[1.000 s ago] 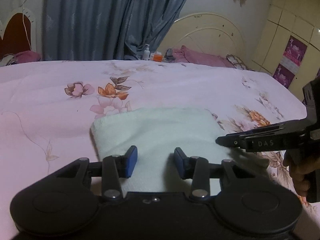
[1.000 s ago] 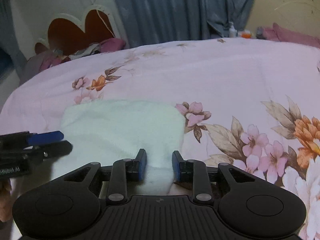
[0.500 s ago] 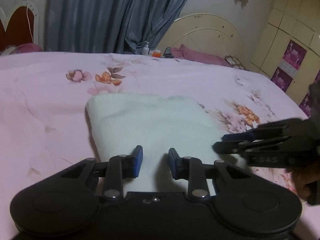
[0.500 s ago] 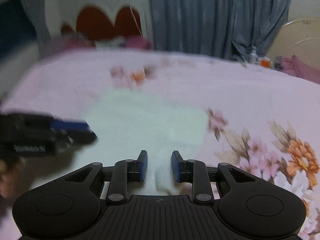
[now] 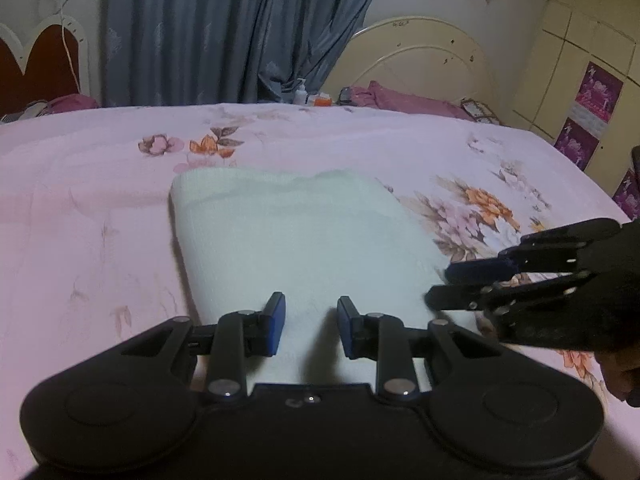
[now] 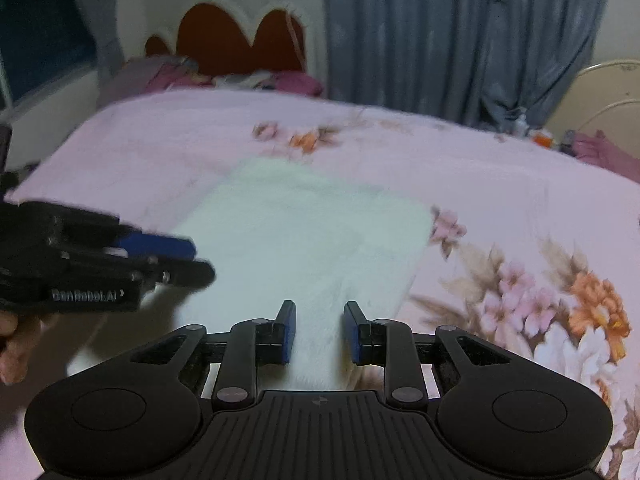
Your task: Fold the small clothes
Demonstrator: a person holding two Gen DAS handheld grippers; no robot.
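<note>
A pale mint-white folded cloth (image 5: 296, 236) lies flat on the pink floral bedspread (image 5: 80, 208); it also shows in the right wrist view (image 6: 304, 236). My left gripper (image 5: 310, 324) is open and empty over the cloth's near edge. My right gripper (image 6: 319, 330) is open and empty over the near right part of the cloth. Each gripper shows in the other's view: the right one (image 5: 440, 286) at the cloth's right edge, the left one (image 6: 200, 260) at its left edge, both with fingers close together.
A cream headboard (image 5: 420, 60) with dark pink pillows (image 5: 400, 100) stands at the back. Blue-grey curtains (image 5: 224, 28) hang behind. A red heart-shaped headboard (image 6: 240, 44) with heaped clothes stands at the far left. Cream wardrobe doors (image 5: 592, 80) are to the right.
Both grippers have lifted and swung over the cloth, the right view turning left. The left jaws narrowed, then widened a little. The cloth stays flat.
</note>
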